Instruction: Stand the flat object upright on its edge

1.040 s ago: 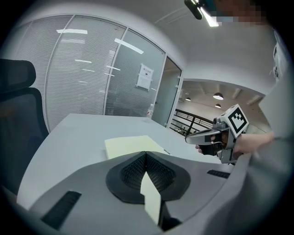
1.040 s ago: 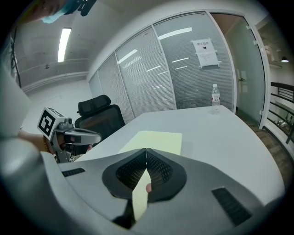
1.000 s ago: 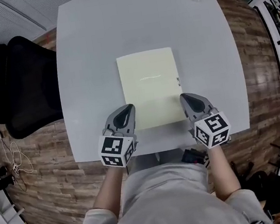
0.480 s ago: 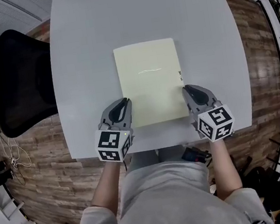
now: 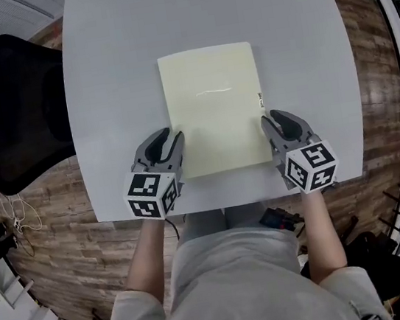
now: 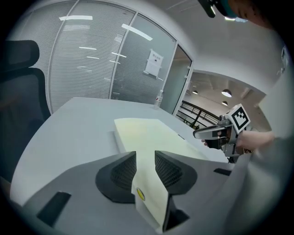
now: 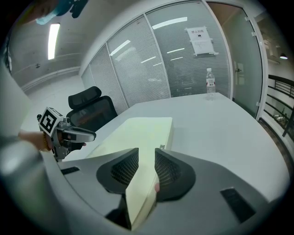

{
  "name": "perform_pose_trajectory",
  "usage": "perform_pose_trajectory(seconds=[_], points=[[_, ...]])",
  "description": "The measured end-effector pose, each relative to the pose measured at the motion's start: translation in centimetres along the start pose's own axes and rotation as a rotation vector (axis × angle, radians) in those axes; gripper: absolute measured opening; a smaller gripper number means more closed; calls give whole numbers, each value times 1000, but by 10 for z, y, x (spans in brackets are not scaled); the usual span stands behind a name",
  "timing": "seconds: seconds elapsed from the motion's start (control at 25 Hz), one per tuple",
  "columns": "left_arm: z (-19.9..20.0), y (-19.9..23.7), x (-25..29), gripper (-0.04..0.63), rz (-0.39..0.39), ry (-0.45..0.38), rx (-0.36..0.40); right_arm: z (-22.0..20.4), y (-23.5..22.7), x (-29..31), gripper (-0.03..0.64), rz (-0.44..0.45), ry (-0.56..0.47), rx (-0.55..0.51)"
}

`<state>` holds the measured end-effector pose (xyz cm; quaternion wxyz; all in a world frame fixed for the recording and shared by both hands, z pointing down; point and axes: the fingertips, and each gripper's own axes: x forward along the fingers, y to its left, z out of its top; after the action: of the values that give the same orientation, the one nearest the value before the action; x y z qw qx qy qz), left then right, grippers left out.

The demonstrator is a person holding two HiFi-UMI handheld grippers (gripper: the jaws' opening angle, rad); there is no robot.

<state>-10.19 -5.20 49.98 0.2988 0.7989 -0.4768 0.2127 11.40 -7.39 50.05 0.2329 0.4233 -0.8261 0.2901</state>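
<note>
Pale yellow book [image 5: 213, 109] lay flat on the grey table [image 5: 112, 72], long axis 12-to-6 in the head view; left gripper [image 5: 159, 147] sat at its 7 o'clock corner, right gripper [image 5: 284, 124] at 5 o'clock, equally near; both sets of jaws half apart, just been opening, each straddling a near corner, not clamped; lift probably pivots on the 12 o'clock edge.
</note>
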Motion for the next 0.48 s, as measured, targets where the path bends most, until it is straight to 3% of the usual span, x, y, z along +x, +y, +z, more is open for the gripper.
perform_pose_trajectory(seconds=[0.24,0.48], points=[[-8,12,7,184,-35,31,-99,-7,-9,9,166,2,35,16],[-15,14,13,221,-65,69,-123,-14,-11,19,213,22,69,51]])
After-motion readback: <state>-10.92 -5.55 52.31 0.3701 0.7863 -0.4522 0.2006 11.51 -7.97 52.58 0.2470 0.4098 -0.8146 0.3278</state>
